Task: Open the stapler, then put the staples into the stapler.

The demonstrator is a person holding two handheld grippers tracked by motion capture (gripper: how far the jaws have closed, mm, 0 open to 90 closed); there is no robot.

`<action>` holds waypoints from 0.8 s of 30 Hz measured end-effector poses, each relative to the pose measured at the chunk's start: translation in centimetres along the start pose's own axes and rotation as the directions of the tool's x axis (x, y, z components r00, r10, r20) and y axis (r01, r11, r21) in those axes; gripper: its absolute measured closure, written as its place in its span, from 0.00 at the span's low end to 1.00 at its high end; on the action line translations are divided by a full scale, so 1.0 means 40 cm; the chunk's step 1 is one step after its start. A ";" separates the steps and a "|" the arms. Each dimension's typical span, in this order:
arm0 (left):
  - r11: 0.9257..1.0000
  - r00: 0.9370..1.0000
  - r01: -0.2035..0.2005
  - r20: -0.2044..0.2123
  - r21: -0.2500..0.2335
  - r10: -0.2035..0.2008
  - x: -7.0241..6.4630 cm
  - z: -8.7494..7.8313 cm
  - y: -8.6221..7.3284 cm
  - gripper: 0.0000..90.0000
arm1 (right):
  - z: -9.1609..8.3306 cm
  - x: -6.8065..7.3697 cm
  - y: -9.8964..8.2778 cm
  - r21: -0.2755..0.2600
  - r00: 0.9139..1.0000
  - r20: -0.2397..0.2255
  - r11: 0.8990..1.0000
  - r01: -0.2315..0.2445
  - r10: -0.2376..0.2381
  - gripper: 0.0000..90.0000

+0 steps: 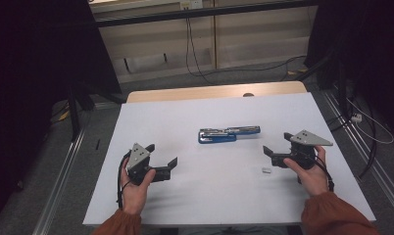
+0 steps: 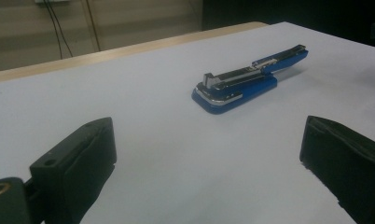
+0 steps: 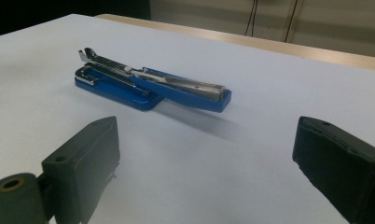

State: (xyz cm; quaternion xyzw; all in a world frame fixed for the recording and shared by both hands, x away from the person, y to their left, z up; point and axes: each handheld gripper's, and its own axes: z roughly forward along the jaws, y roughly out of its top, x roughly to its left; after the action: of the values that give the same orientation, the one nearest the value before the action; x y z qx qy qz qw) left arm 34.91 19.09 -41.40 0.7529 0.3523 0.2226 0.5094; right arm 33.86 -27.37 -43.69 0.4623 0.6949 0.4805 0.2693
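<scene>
A small pale object (image 1: 266,170) beside the right gripper (image 1: 278,149) was too tiny to identify. A blue stapler (image 1: 228,134), swung open flat, lay mid-table (image 1: 185,112), at two o'clock from the left gripper (image 1: 163,159) and ten o'clock from the right. Both grippers' jaws stood wide apart, holding nothing.

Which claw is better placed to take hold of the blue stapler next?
Probably right: the right claw sits open, apparently nearer the stapler, by its swung-out arm. The left claw, also open, looks slightly farther.
</scene>
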 end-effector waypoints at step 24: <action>1.000 1.000 0.010 0.001 0.001 -0.010 -0.030 -0.087 -0.040 0.04 | -0.047 0.019 0.011 0.105 0.993 -0.113 0.994 0.039 -0.028 0.08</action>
State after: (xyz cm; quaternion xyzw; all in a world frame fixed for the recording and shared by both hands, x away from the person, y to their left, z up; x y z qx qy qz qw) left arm 31.24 20.69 -41.52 0.7517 0.3558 0.2193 0.5102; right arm 32.16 -27.42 -42.50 0.4368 0.7412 0.4631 0.2131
